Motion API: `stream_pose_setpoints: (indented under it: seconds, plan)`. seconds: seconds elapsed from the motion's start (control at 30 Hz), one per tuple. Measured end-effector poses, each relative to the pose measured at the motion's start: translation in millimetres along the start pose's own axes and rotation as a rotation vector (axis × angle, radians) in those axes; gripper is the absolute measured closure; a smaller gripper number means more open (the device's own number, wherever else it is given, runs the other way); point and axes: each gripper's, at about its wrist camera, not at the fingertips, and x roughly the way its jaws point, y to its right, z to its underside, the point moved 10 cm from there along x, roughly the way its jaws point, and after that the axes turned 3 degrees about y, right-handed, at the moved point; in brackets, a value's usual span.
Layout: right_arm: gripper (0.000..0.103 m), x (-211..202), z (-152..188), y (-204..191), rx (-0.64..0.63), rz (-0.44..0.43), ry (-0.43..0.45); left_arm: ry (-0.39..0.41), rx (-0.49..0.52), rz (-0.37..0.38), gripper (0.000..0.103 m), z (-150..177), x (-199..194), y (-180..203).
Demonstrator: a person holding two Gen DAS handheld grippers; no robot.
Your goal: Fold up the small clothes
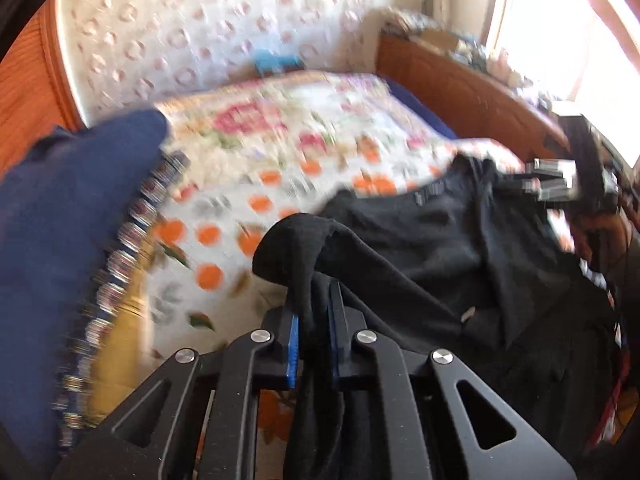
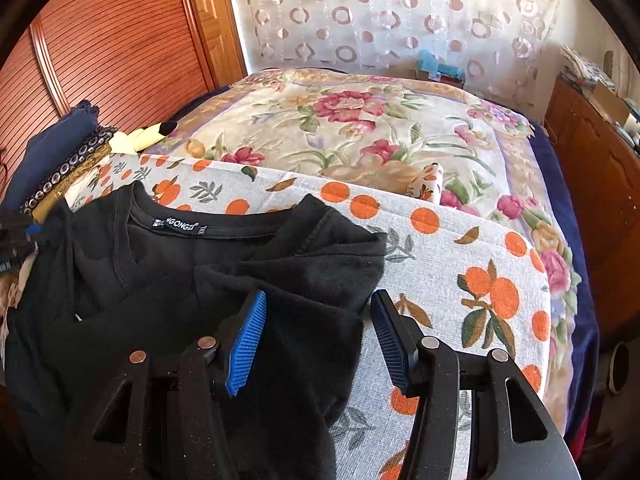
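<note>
A black T-shirt point(image 2: 168, 264) lies crumpled on the orange-print cloth point(image 2: 460, 248), its neck label facing up. In the left wrist view my left gripper point(image 1: 314, 312) is shut on a bunched fold at the black T-shirt's point(image 1: 432, 232) edge, and the fabric rises in a hump above the blue pads point(image 1: 294, 344). My right gripper point(image 2: 319, 300) stands open over the shirt's right sleeve; one finger is above the black fabric, the other above the print cloth, and neither pad presses on it. The right gripper point(image 1: 560, 184) also shows, blurred, at the far right of the left wrist view.
A floral blanket point(image 2: 360, 128) covers the bed behind. A navy garment with beaded trim point(image 2: 60, 140) and a yellow plush toy point(image 2: 136, 138) lie at the left. A wooden wardrobe point(image 2: 100, 40) stands at the left and a wooden cabinet point(image 2: 592, 184) at the right.
</note>
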Motion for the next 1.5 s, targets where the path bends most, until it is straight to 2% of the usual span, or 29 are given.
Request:
stream_pose_setpoints:
  seconds: [0.07,0.13,0.17,0.2,0.27,0.43,0.63,0.8,0.93,1.1,1.23,1.37,1.5]
  plan:
    - [0.047,0,0,0,-0.009,-0.003,-0.001,0.007,-0.014,0.003,0.091,-4,-4,-4]
    - [0.058,-1,0,0,-0.016,-0.018,0.001,-0.002,-0.005,-0.015,0.09,-1,-1,-7]
    - [0.073,-1,0,0,-0.02,-0.022,0.001,-0.009,-0.016,-0.012,0.091,1,2,-9]
    - [0.097,-2,0,0,-0.021,-0.027,0.0,-0.013,-0.024,-0.011,0.091,3,5,-11]
    - [0.097,-7,-1,-2,-0.012,-0.064,0.013,-0.007,-0.04,-0.011,0.091,4,6,-15]
    - [0.097,-48,-17,0,0.005,-0.067,0.154,0.047,-0.041,0.011,0.091,-4,-11,-7]
    - [0.097,-87,-15,-11,-0.014,-0.061,0.21,0.127,0.003,0.015,0.091,-15,-55,11]
    - [0.097,-131,4,-29,-0.012,-0.064,0.278,0.192,0.036,0.03,0.091,-8,-101,26]
    - [0.097,-169,38,-49,-0.029,-0.063,0.314,0.219,0.064,0.046,0.091,16,-133,38]
    - [0.097,-213,90,-68,-0.038,-0.07,0.33,0.231,0.076,0.073,0.091,66,-167,53]
    - [0.097,-245,141,-90,-0.061,-0.065,0.314,0.227,0.056,0.095,0.091,112,-194,63]
    - [0.097,-279,186,-114,-0.049,-0.088,0.285,0.198,-0.005,0.138,0.091,159,-216,74]
    - [0.097,-298,217,-135,-0.091,-0.089,0.238,0.164,-0.014,0.141,0.091,184,-229,84]
